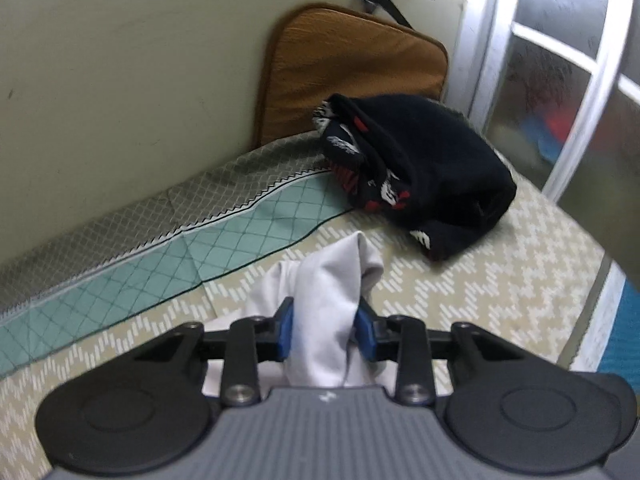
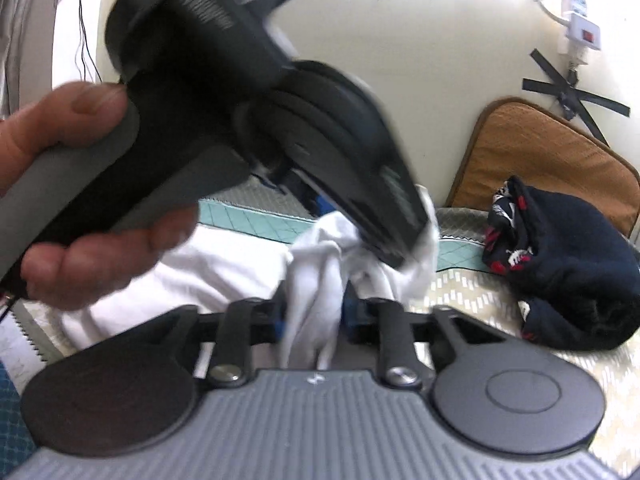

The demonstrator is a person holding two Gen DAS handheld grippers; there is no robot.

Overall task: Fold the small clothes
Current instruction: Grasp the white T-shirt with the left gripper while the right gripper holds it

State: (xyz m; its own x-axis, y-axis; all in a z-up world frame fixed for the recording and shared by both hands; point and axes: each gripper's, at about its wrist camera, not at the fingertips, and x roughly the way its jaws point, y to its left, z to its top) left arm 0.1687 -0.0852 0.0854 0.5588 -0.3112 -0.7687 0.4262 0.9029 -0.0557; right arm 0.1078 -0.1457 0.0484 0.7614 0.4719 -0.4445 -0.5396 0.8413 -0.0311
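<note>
Left gripper: blue pads pinched on the white cotton garment, at 6 o'clock.
Right gripper: clamped on the same bunched garment.
Black knit clothing heap: on the patterned bedspread, toward 1 o'clock.
Tan cushion: leaning against the wall, 12 o'clock.

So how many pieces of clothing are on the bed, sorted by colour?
White cotton garment, pinched by both tongs: 1
Black knit garment with red-and-white print, bundled near the brown cushion: 1
Total: 2
</note>
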